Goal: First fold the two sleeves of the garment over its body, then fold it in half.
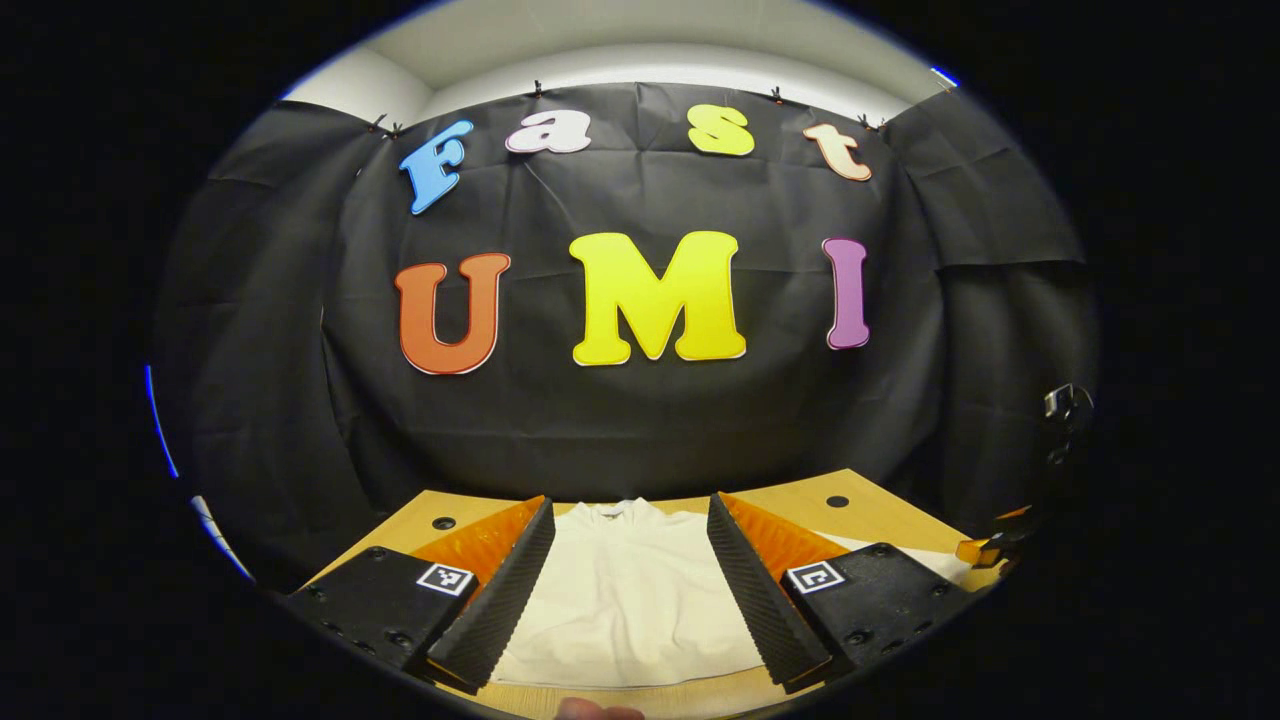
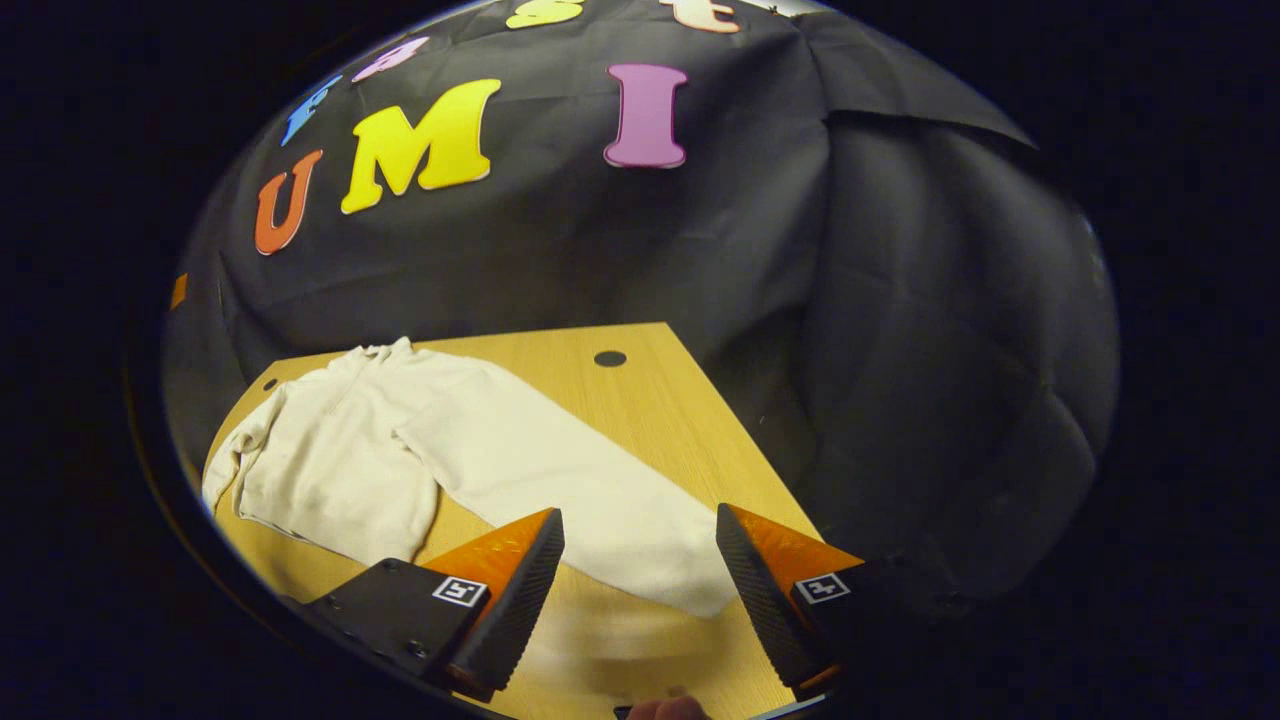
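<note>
Right gripper (image 2: 640, 575): I am holding it low over the near right part of the table, fingers spread wide apart, gripping nothing.
Sleeve cuff (image 2: 690, 585): it is lying on the wood between my right fingers and just ahead of them, a little toward the right-hand finger; I cannot tell whether either tip is touching the cloth.
Right sleeve (image 2: 540, 470): it is stretching away from my right gripper up and to the left in the right gripper view, its long axis running on a diagonal from the cuff to the shoulder, flat and unfolded.
Garment (image 2: 330, 460): pale cream, it is lying spread on the table with its body at the far left end of that diagonal and its collar toward the booth wall.
Left sleeve (image 2: 225, 470): it is showing as a bunched edge at the body's far side, well apart from my right gripper.
Left gripper (image 1: 628, 590): I am holding it over the near edge of the table, fingers wide apart and empty, the garment's body lying ahead between them with its hem nearest.
Table (image 2: 650, 390): bare light wood is lying beyond the sleeve.
Nearer hand: I am judging the right gripper nearer this cuff, so the coming fold is turning on carrying it back along the sleeve's axis, over the body.
Progress: neither sleeve is yet lying over the body.
</note>
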{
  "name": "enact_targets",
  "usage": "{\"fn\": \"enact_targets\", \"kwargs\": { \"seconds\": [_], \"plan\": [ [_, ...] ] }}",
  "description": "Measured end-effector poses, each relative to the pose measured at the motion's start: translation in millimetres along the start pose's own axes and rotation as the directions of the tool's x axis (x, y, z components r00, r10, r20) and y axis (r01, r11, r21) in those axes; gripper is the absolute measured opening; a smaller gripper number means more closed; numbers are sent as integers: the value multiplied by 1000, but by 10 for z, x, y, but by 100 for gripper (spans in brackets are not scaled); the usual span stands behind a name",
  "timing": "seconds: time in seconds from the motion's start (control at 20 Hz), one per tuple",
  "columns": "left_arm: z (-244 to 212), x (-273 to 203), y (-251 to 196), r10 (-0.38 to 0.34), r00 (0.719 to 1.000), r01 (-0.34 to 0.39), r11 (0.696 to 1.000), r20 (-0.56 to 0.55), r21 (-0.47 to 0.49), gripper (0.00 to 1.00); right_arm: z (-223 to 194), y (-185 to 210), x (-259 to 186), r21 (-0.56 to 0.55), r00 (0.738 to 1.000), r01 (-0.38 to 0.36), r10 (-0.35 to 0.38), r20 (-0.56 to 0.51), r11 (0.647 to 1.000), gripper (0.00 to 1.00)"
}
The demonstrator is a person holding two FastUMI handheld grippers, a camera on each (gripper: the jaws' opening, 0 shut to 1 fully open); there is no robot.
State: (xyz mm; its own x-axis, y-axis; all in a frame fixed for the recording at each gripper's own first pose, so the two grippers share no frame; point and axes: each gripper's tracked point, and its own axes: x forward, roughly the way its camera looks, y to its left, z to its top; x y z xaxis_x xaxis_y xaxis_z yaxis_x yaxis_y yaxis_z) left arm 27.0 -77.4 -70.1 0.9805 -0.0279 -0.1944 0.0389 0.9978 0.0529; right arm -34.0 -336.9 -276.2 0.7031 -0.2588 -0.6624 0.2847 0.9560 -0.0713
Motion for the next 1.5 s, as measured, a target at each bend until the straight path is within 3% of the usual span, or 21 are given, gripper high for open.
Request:
{"fn": "enact_targets", "kwargs": {
  "seconds": [0.55,0.85,1.0,1.05,1.25,1.35,1.4,1.5],
  "plan": [
    [-152,10,143,35,998,-34,999,-54,20,99,-540,-551,640,30,982,111,-104,-158,993,94],
    [-182,-30,176,44,997,-43,999,-56,26,99,-718,-514,660,77,974,99,-81,-212,992,96],
    [-205,-58,193,52,996,-51,999,-67,13,99,-746,-459,679,44,973,61,-49,-226,997,95],
    [-208,-59,193,54,996,-53,999,-68,14,99,-749,-452,700,32,973,51,-43,-228,998,90],
    [-175,-79,162,47,997,-46,999,-62,18,99,-740,-456,698,66,968,32,-14,-251,997,37],
    [-157,-100,161,44,998,-43,999,-55,18,99,-724,-479,690,92,964,38,-13,-264,995,36],
    [-145,-110,170,45,998,-44,999,-53,16,99,-732,-476,707,101,964,40,-11,-265,994,15],
    [-155,-119,213,53,997,-53,999,-53,14,99,-705,-472,708,105,964,36,-7,-268,994,15]
  ]
}}
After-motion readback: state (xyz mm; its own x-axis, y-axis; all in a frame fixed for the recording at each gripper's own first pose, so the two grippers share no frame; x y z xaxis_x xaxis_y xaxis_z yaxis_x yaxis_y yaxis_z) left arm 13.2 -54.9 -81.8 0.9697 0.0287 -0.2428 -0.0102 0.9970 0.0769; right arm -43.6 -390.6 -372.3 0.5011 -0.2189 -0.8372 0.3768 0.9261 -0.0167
